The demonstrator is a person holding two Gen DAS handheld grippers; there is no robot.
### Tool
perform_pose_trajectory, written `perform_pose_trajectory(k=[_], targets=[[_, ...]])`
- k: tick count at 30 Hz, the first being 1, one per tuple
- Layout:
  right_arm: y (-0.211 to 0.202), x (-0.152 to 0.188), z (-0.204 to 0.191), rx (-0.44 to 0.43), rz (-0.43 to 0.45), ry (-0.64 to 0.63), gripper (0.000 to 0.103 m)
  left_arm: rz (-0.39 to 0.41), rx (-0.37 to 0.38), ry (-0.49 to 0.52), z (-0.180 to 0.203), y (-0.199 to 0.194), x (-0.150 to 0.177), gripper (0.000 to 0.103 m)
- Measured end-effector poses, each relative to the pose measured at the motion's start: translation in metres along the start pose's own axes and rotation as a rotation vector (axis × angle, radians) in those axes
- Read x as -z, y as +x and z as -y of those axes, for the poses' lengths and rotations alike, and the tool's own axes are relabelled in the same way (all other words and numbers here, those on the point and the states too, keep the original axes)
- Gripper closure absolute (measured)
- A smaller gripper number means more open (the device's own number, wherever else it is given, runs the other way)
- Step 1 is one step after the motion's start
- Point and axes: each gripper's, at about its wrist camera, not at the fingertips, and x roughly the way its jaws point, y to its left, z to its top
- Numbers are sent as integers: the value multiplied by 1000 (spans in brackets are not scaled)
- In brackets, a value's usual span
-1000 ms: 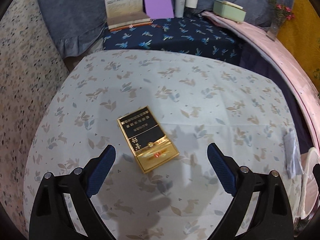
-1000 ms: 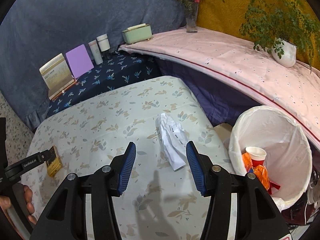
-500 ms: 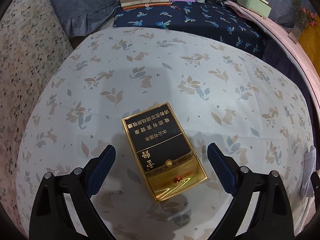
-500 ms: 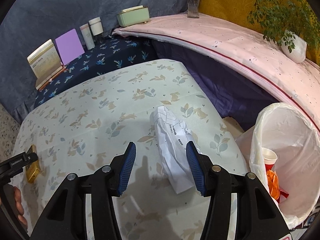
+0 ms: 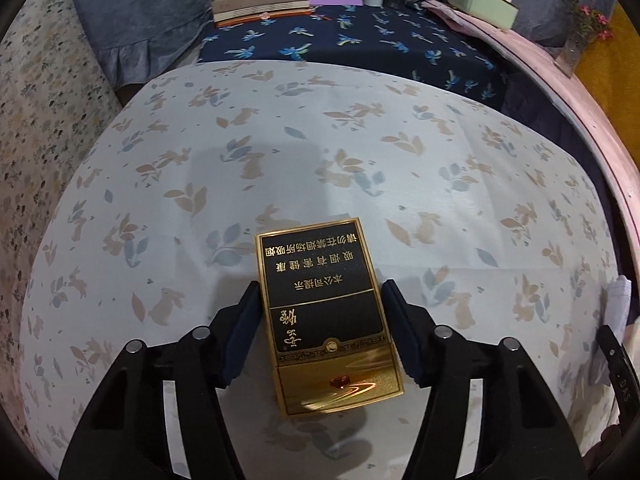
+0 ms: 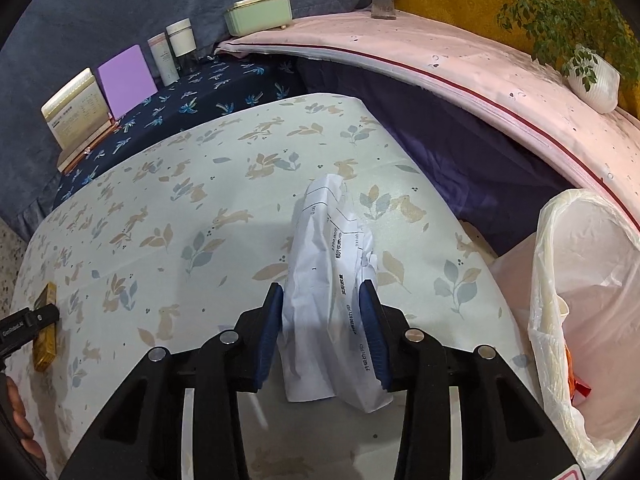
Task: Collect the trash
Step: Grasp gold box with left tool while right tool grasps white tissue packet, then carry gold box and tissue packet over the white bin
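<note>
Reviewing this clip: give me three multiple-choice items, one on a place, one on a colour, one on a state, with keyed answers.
1. Where is the trash bin?
A. right of the table
B. on the dark blue cloth
C. on the pink shelf

2. The cigarette box is:
A. red and white
B. black and gold
C. green

3. The right gripper is:
A. wide open above bare cloth
B. inside the bin
C. closed around the crumpled paper

Answers: 1 A, bin beyond the table's right edge; 2 B, black face, gold border; 3 C, both pads press the paper's sides.
</note>
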Motion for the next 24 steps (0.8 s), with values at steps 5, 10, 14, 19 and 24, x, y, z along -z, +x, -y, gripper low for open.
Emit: perform_pose_trajectory(k=[5, 10, 14, 19, 24], targets=[[-10, 4, -3, -36, 5, 8, 70, -4, 68, 42, 23, -10, 10, 47], [-33, 6, -6, -57, 37, 3, 70, 6, 106, 104, 52, -24, 20, 47], [-55, 5, -2, -67, 71, 3, 70, 17, 139, 151, 77, -38, 27, 47], [-83, 5, 11, -69, 113, 20, 70, 42, 177, 218, 110, -59, 37, 47], [-107, 8, 34, -51, 150, 46, 70, 74, 213, 283, 145, -81, 48, 47]])
